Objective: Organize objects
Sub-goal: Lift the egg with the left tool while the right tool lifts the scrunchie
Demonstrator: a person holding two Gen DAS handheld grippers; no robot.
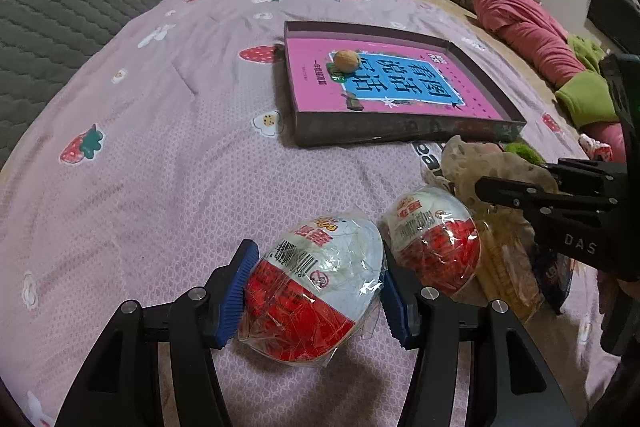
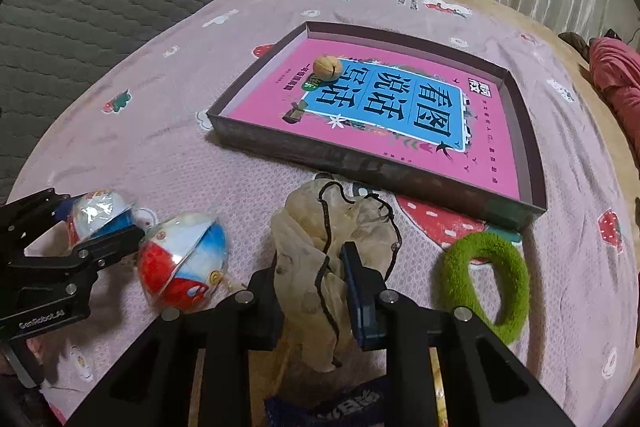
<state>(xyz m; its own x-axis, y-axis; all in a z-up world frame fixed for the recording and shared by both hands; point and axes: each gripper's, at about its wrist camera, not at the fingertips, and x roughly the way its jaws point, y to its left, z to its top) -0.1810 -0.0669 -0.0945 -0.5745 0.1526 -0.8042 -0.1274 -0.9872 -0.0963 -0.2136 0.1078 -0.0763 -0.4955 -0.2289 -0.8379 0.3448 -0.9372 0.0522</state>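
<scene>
In the left wrist view, the left gripper (image 1: pixel 314 289) has its blue pads pressed on either side of a wrapped toy egg (image 1: pixel 316 287) that lies on the pink bedspread (image 1: pixel 168 131). A second egg (image 1: pixel 434 247) lies just beside it, touching or nearly touching the wrapper. Further off on the bedspread sits a shallow box (image 1: pixel 404 131) with a pink book cover as its floor and a walnut (image 1: pixel 347 61) resting inside. To lift cleanly, I would raise this egg straight up first, so the loose wrapper does not drag its neighbour, and keep the squeeze light, since the shell looks thin and the film slippery. In the right wrist view, the right gripper (image 2: pixel 314 291) is pinched on a crumpled beige drawstring pouch (image 2: pixel 332 251), with cloth and black cord bunched between the pads. A green fuzzy ring (image 2: pixel 508 287) lies near, on the right, and the box stands beyond it. The pouch is limp, so it will sag; I judge it wise to lift high enough that its trailing cord clears the box wall before lowering it inside, away from the walnut.
</scene>
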